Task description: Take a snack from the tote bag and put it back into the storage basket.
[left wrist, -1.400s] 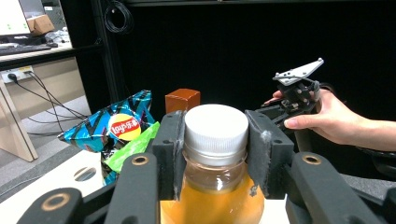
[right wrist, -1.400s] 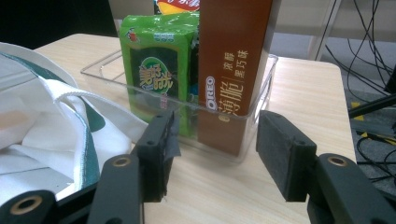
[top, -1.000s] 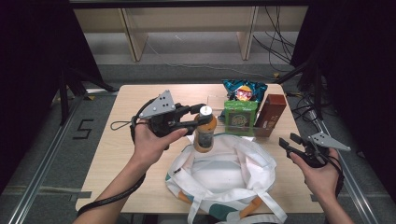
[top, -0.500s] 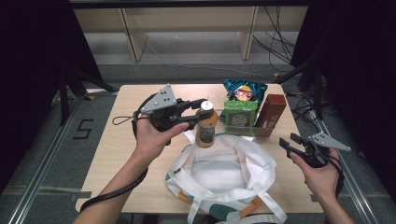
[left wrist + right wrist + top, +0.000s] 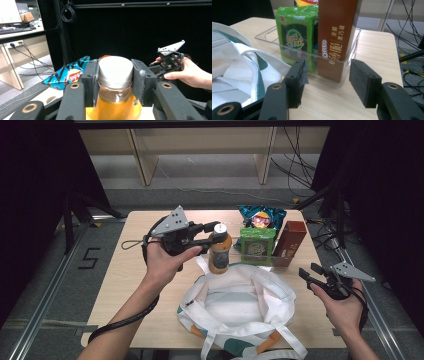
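Dark curtains close off the room around a pale wooden tabletop [image 5: 125, 270], and near its middle we have the bottle [image 5: 219, 252] of orange drink, upright at the far rim of the white tote bag [image 5: 235, 302]. Our left tool [image 5: 207, 234] is clamped on the bottle's neck just under the white cap [image 5: 115, 68], one pad on each side. From the high view we cannot tell whether the bottle stands on the wood or hangs just above it.

We judge the step in hand to be carrying the bottle into the bag. To do it well we should keep the squeeze steady, hold the bottle upright, lift it over the bag's rim and loose straps, and lower it into the open middle before letting go. The glossy neck could slip if the bottle tilts.

Our right tool [image 5: 314, 277] waits at the right edge, jaws apart and holding nothing.

Its own view gives us the clear tray [image 5: 347, 63] holding the green packet [image 5: 295, 37] and the brown biscuit box [image 5: 335, 37], a tray hard to make out from above. Our left tool's view shows the pads' exact seat on the neck and the blue crisp bag [image 5: 67, 75] beyond. From above we get the whole layout.
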Demonstrator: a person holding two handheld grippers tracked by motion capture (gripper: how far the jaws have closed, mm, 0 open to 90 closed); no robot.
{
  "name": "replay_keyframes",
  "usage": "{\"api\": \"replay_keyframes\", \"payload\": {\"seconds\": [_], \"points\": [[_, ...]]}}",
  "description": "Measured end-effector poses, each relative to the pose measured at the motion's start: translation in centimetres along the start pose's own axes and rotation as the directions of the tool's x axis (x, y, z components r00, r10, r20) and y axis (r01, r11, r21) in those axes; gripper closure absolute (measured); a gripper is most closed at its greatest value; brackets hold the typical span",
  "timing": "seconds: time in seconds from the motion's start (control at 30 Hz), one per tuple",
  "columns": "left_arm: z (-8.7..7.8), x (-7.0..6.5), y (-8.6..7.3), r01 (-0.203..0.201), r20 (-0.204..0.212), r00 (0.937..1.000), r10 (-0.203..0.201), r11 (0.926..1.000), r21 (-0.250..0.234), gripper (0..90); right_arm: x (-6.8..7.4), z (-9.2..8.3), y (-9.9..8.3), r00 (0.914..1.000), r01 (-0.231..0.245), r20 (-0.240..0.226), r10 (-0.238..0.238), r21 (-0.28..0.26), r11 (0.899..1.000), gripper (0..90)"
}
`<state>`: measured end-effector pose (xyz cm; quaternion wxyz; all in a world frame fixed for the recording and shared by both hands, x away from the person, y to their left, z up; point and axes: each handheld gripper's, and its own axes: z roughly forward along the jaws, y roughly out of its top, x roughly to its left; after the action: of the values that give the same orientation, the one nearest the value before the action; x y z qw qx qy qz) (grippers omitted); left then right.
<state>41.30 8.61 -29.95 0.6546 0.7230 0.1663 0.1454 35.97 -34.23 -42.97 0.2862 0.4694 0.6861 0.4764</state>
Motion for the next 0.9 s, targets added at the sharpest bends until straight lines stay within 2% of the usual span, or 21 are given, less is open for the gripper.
{"api": "replay_keyframes", "payload": {"seconds": [0.03,0.2,0.27,0.3,0.33,0.4,0.57,0.63,0.7,0.9], "points": [[0.0,0.0,0.0,0.002,-0.001,1.0,-0.002,1.0,0.0,59.1,-0.1,-0.1,0.1,0.9998,0.007,-0.016,-0.007,0.015,1.0,47.8],[0.3,0.3,0.1,-0.006,-0.004,1.0,0.006,1.0,-0.002,59.1,0.0,-0.1,0.1,0.9998,-0.018,0.005,0.018,0.016,1.0,47.8],[0.4,0.4,0.2,-0.005,-0.003,1.0,0.005,1.0,-0.003,59.1,-0.1,-0.1,0.0,0.9999,0.001,-0.016,-0.001,0.017,1.0,47.8],[0.5,0.4,0.2,-0.005,-0.004,1.0,0.005,1.0,-0.005,59.1,0.0,-0.2,0.0,0.9999,-0.007,-0.008,0.007,0.022,1.0,47.8],[0.5,0.5,0.3,-0.006,-0.003,1.0,0.006,1.0,-0.007,59.1,-0.2,-0.1,0.0,0.9999,0.014,-0.008,-0.014,0.013,1.0,47.8],[0.6,0.6,0.3,-0.006,-0.005,1.0,0.006,0.9999,-0.008,59.1,0.0,-0.2,0.0,0.9999,-0.012,-0.011,0.013,0.026,1.0,47.8],[0.8,0.8,0.4,-0.01,-0.009,0.9999,0.01,0.9999,-0.005,59.1,0.0,-0.2,0.0,0.9999,-0.013,-0.01,0.014,0.025,1.0,47.7],[0.9,0.9,0.4,-0.005,-0.009,0.9999,0.005,1.0,-0.006,59.1,0.0,-0.2,0.0,0.9999,-0.009,-0.01,0.009,0.024,1.0,47.8],[0.9,1.0,0.3,-0.008,-0.01,0.9999,0.008,1.0,-0.004,59.1,-0.2,-0.2,-0.1,0.9997,0.018,-0.018,-0.018,0.03,0.999,47.7],[1.2,1.4,0.3,-0.005,-0.01,0.9999,0.005,1.0,-0.003,59.1,-0.2,-0.2,-0.1,0.9996,0.024,-0.016,-0.023,0.027,0.999,47.7]]}}
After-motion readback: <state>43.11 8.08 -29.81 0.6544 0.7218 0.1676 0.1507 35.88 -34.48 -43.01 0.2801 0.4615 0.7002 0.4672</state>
